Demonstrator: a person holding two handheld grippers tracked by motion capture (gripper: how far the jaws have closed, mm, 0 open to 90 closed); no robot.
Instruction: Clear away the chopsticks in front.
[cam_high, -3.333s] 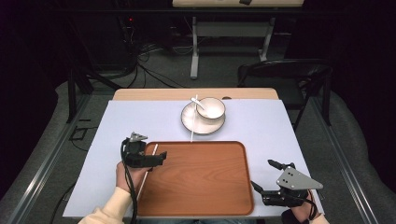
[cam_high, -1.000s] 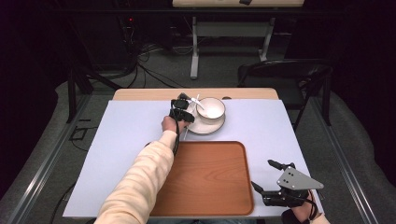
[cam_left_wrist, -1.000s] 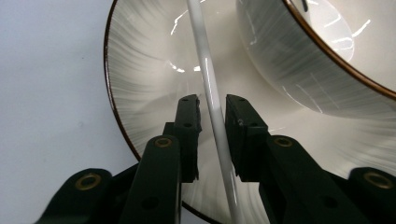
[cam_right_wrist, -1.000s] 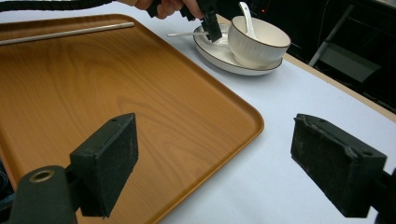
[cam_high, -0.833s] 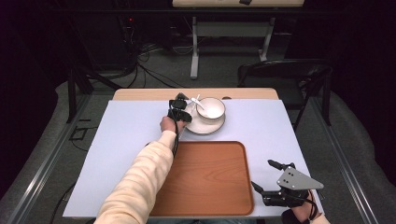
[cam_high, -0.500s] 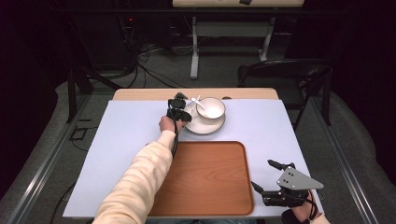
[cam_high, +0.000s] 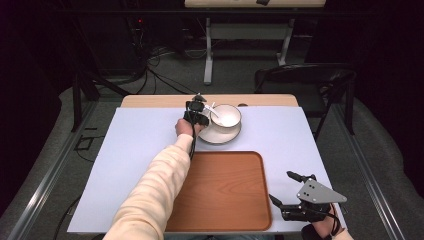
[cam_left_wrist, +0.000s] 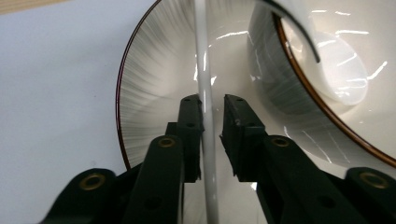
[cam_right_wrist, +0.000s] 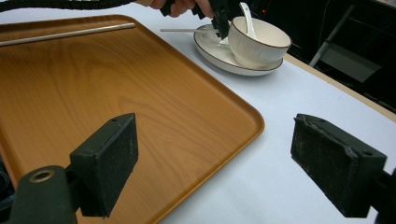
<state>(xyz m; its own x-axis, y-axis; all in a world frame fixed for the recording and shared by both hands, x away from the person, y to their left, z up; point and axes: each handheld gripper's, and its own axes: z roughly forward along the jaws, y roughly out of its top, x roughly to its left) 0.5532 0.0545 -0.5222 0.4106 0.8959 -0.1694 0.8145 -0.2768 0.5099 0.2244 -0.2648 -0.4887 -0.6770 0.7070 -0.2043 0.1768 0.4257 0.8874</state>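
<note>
A white bowl (cam_high: 227, 116) with a white spoon (cam_right_wrist: 247, 16) in it stands on a white plate (cam_high: 220, 137) at the table's far middle. A thin white stick (cam_left_wrist: 205, 93) lies across the plate's left rim. My left gripper (cam_left_wrist: 212, 116) reaches over that rim, and its jaws have just been closing with the stick between them. One pad touches the stick, and a narrow gap remains at the other. In the high view the left gripper (cam_high: 199, 117) sits at the plate's left edge. My right gripper (cam_high: 279, 186) rests wide open near the front right, with nothing between its fingers.
A brown wooden tray (cam_high: 225, 190) lies in front of the plate, its right rim (cam_right_wrist: 252, 126) just left of my right gripper. A pale blue mat (cam_high: 140, 150) covers the table. A black chair (cam_high: 300, 80) stands behind the far edge.
Since the earliest frame my left arm has reached from the tray's near-left corner out to the plate. Over the last second it has hardly shifted. The right gripper has stayed put.
</note>
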